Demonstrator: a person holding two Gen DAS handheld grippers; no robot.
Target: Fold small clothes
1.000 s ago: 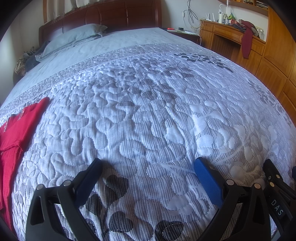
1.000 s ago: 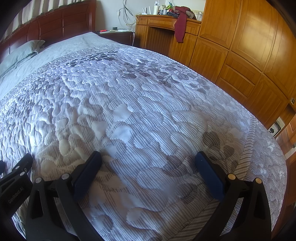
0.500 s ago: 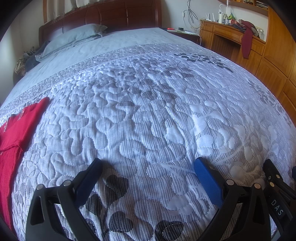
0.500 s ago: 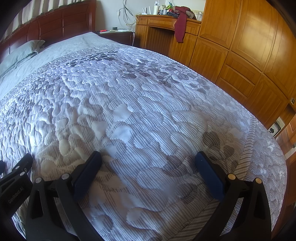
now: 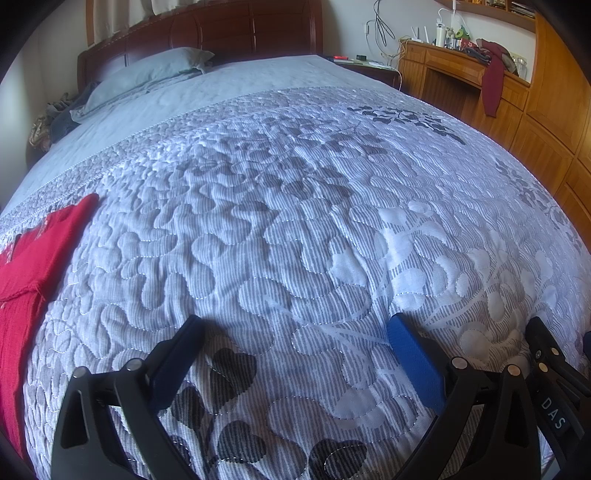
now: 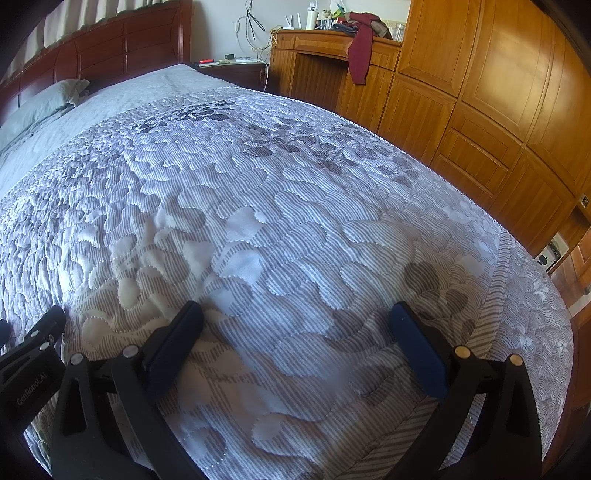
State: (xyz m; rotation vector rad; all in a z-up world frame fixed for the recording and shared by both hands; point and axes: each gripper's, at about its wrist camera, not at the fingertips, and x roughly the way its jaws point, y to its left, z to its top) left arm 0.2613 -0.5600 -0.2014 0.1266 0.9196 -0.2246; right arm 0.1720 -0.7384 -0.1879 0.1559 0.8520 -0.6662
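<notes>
A red knitted garment [image 5: 26, 273] lies flat on the quilted bedspread [image 5: 295, 206] at the far left edge of the left wrist view, partly cut off by the frame. My left gripper [image 5: 295, 332] is open and empty, low over the quilt, well to the right of the garment. My right gripper [image 6: 295, 325] is open and empty, low over the quilt [image 6: 280, 206] near the bed's front right corner. The garment is out of the right wrist view. Each gripper shows at the edge of the other's view.
A grey pillow [image 5: 147, 74] and wooden headboard [image 5: 221, 29] are at the far end. A wooden desk [image 5: 461, 70] with a dark red cloth [image 5: 493, 88] hanging from it and wooden cabinets [image 6: 480, 110] line the right side of the bed.
</notes>
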